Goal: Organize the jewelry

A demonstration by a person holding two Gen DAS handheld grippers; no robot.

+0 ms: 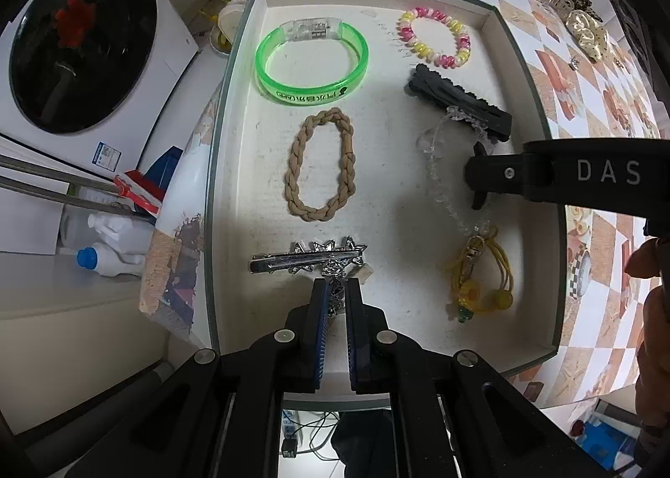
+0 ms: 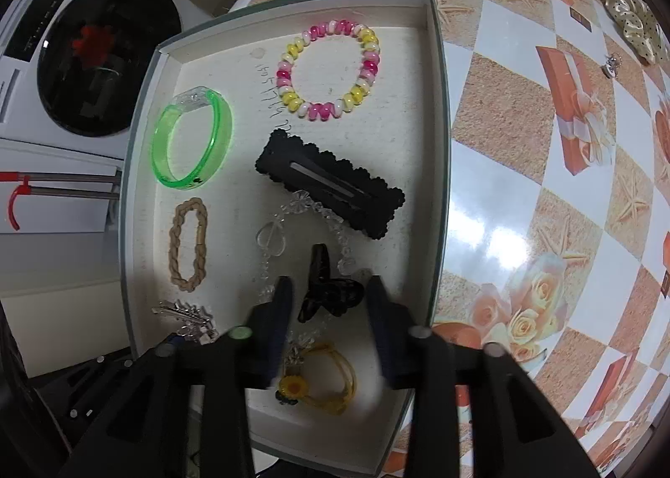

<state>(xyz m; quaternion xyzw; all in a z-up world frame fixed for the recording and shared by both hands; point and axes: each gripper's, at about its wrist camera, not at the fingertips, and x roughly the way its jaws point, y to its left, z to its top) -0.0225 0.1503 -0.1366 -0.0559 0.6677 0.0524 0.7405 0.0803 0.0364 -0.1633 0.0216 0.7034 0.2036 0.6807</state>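
The jewelry lies spread inside a shallow white tray (image 2: 439,109) on the patterned tabletop (image 2: 523,206), each piece given its own patch of floor so nothing tangles.

My left gripper (image 1: 335,289) is clenched on a small silver star ornament (image 1: 335,273), which sits against the silver star clip (image 1: 305,258) near the tray's near edge. I judge I am holding it there to settle it beside that clip, keeping the silver pieces together.

My right gripper (image 2: 328,294) stands released, its jaws apart on either side of a small black butterfly clip (image 2: 328,291) without pressing it. No earlier view tells me more; I read this as a piece set down on the tray floor. It rests across the clear bead strand (image 2: 272,235), so the two overlap there, which may want tidying.

Toward the far edge lie the green bangle (image 1: 312,59) and the pink and yellow bead bracelet (image 2: 328,70), well apart. The braided tan hair tie (image 1: 320,166) holds the middle of the left side. The large black scalloped clip (image 2: 331,183) lies aslant on the right, touching the clear strand's upper loop. The yellow flower hair tie (image 2: 318,386) sits near the near right corner, by the strand's lower end.

More pieces, a gold spotted hair clip (image 2: 632,26) among them, wait outside the tray at the tabletop's far right, so I judge the sorting unfinished.
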